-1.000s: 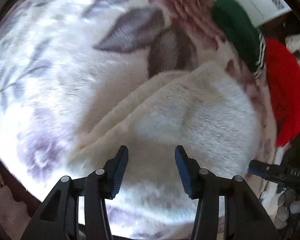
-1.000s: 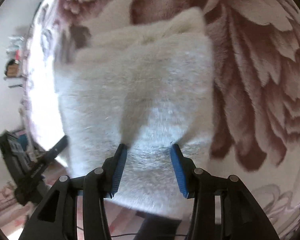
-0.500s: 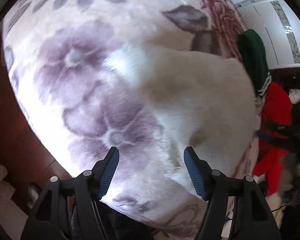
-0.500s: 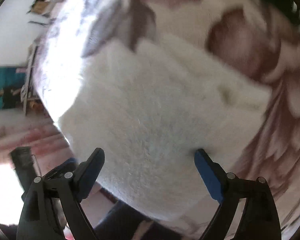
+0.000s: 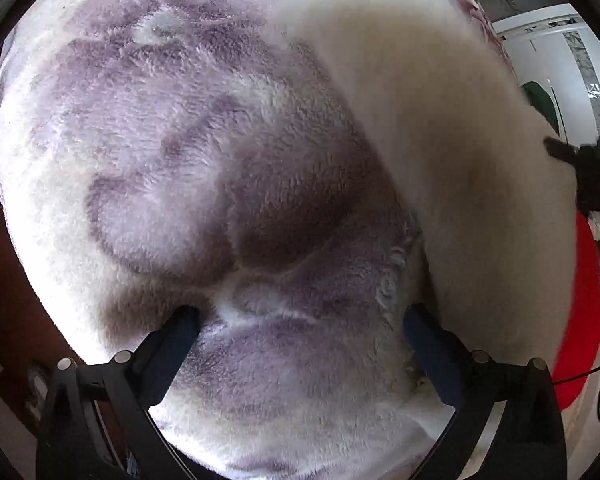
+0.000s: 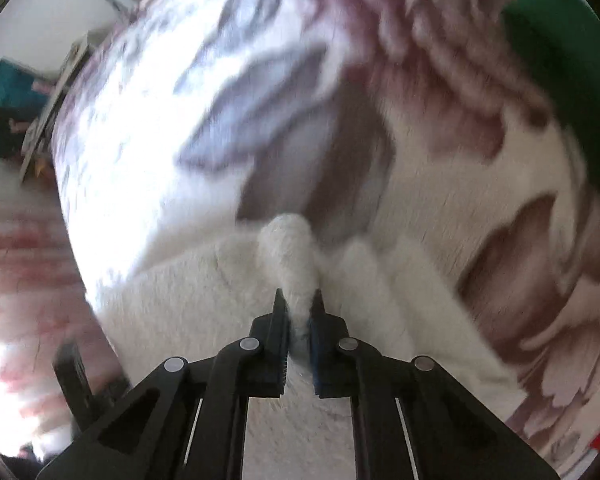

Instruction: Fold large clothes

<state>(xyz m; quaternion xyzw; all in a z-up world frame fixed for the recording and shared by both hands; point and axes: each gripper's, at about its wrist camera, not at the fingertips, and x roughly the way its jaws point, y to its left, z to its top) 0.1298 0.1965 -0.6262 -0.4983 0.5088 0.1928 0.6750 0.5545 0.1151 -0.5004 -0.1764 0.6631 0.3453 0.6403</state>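
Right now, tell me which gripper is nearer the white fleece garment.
Right. The right gripper is shut on a pinched fold of the white fleece garment. The left gripper is open over the floral blanket, the garment beside its right finger.

Bedroom: floral bed blanket (image 5: 180, 140)

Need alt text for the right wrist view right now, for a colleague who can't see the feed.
The right hand-held gripper is shut on a pinched ridge of the fluffy white garment, which lies on a floral blanket. A green garment sits at the upper right; the image is motion-blurred.
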